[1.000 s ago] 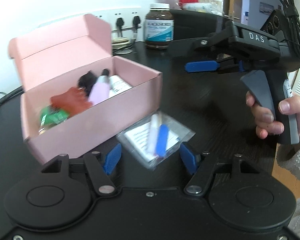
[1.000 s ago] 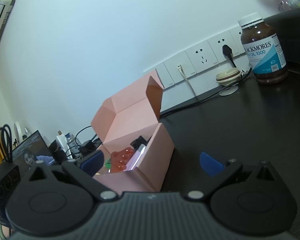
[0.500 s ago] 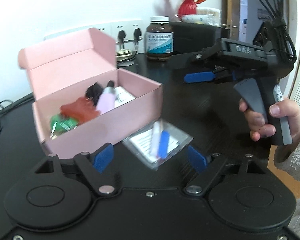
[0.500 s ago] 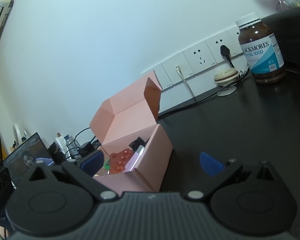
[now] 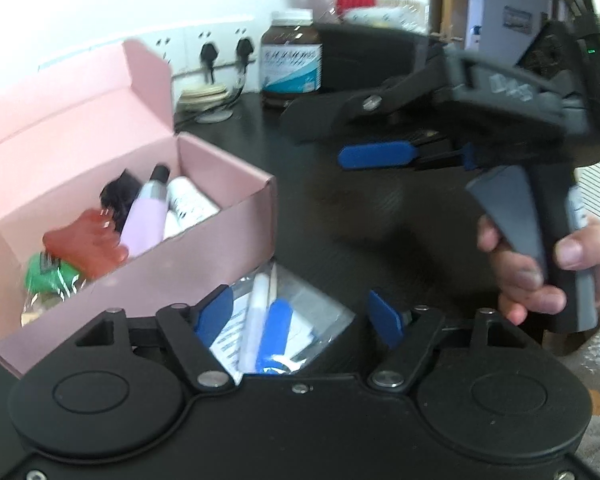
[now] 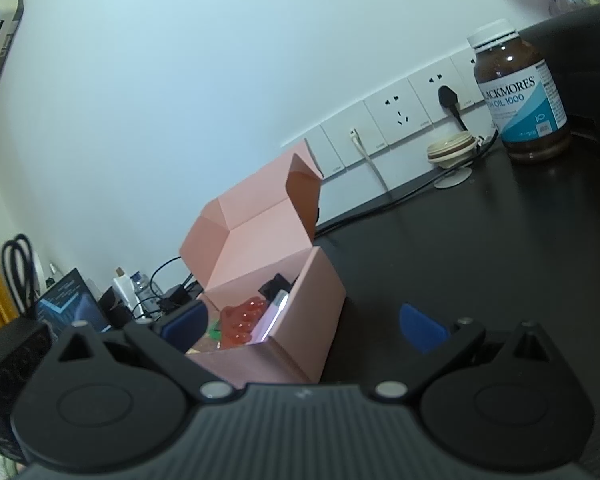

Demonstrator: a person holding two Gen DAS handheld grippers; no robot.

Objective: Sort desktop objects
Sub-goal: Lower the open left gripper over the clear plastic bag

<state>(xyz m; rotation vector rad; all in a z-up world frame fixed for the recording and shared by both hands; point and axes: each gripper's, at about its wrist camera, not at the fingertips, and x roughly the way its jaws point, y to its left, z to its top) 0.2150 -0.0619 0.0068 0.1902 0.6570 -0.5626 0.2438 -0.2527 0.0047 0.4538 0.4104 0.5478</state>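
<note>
We are hovering the left hand-held gripper (image 5: 300,316), fingers spread apart, over the clear packet (image 5: 276,320) lying on the surface at the pink box's (image 5: 148,264) 5 o'clock corner, its long axis pointing 12 o'clock. The right hand-held gripper (image 6: 304,324), also apart, is waiting farther off.

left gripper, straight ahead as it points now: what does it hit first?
Most likely the clear bag with the pens: it lies on the desk between the open fingers of the left gripper, just ahead. The pink box sits left of that line. Depth is uncertain.
</note>
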